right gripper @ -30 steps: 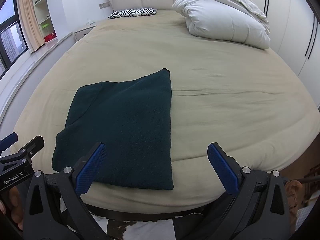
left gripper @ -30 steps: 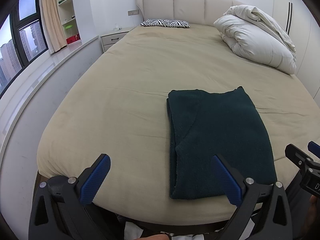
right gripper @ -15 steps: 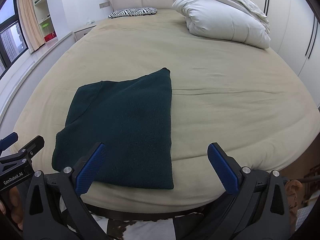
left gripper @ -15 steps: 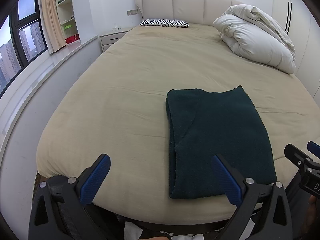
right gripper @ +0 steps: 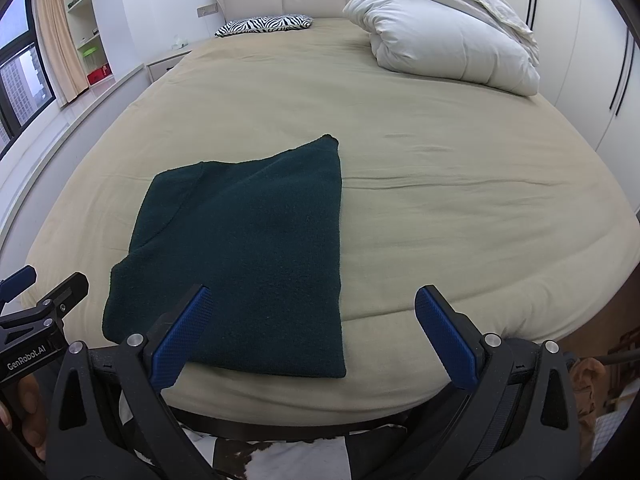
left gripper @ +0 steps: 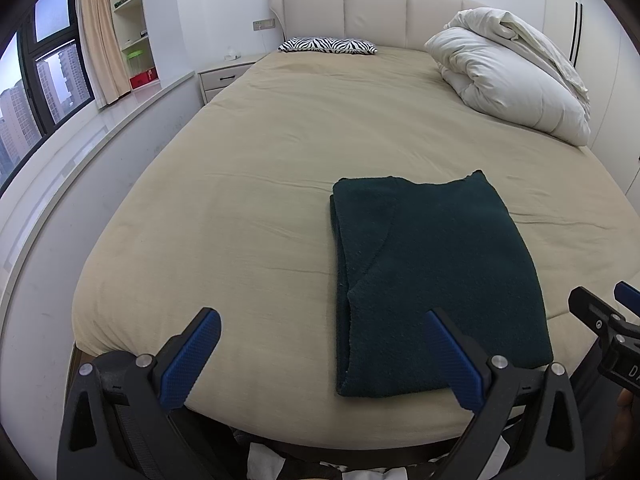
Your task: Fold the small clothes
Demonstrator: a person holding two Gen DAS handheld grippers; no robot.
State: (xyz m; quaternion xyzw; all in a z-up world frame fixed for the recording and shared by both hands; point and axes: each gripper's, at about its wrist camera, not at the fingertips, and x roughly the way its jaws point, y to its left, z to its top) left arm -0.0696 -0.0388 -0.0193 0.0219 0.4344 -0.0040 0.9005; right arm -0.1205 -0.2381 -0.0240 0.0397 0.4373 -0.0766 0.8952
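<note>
Dark green garment (left gripper: 432,280) lies folded into neat rectangle near foot edge of bed (left gripper: 260,184), flat on beige cover, layered edges showing along its left side. Left claw (left gripper: 322,356) hovers over bed's foot, blue pads spread wide, grasping nothing; right pad in front of garment's near edge. Right claw (right gripper: 316,334) likewise released, empty, poised just short of same garment (right gripper: 248,248). White duvet (right gripper: 444,36) bundled at far right; zebra-print pillow (left gripper: 328,45) against headboard.
</note>
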